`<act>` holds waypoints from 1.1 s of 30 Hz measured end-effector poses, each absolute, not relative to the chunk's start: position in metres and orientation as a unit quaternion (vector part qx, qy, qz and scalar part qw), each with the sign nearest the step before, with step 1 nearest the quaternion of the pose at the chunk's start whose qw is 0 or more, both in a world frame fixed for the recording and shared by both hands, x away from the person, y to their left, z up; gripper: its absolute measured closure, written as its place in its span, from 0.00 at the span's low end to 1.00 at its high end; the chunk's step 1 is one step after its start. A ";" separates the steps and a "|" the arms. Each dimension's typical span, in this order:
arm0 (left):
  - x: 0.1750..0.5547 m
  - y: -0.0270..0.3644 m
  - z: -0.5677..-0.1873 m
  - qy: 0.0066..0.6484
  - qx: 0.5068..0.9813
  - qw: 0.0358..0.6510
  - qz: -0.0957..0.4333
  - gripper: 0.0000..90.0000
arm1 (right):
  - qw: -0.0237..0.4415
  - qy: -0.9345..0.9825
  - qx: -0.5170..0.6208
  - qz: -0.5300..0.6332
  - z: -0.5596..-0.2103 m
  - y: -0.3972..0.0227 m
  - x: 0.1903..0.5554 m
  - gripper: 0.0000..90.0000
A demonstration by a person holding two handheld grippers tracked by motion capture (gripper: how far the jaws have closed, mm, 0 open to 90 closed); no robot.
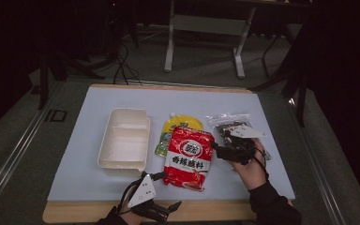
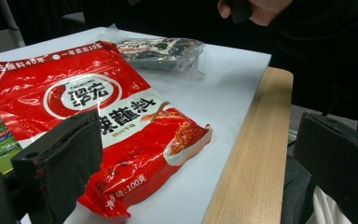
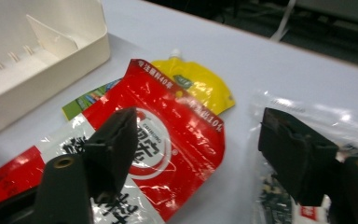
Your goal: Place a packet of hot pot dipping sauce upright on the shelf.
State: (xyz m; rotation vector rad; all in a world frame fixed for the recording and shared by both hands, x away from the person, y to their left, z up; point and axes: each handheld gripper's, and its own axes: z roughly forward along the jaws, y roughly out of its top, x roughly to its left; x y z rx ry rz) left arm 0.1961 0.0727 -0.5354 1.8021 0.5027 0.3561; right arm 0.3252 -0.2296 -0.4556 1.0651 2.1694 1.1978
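White table top (image 1: 98, 183), cream tray (image 1: 124, 140), yellow pouch (image 1: 183, 123)

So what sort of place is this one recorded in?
Most likely a lab or recording room, not a kitchen: a wooden table under a pale sheet, dark surroundings, cables on the carpeted floor and a bare white desk frame behind. The food packets look laid out on purpose.

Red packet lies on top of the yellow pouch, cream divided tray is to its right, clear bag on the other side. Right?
Not quite. In the high view the cream divided tray sits left of the red packet, not right. The red packet does overlap the yellow pouch, and the clear bag lies on the right.
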 end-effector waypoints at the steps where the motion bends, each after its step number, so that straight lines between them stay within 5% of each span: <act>1: 0.196 0.073 -0.535 0.215 0.771 0.580 0.152 0.03 | 0.216 0.783 0.393 0.430 -0.457 -0.229 0.328 0.33; 25: 0.196 0.073 -0.536 0.217 0.773 0.575 0.157 0.04 | 0.146 0.809 0.451 0.348 -0.504 -0.210 0.385 0.38; 30: 0.196 0.073 -0.536 0.218 0.773 0.575 0.156 0.04 | 0.132 0.823 0.443 0.330 -0.511 -0.208 0.389 0.51; 33: 0.196 0.073 -0.536 0.217 0.773 0.575 0.156 0.04 | 0.144 0.831 0.429 0.324 -0.510 -0.208 0.387 0.72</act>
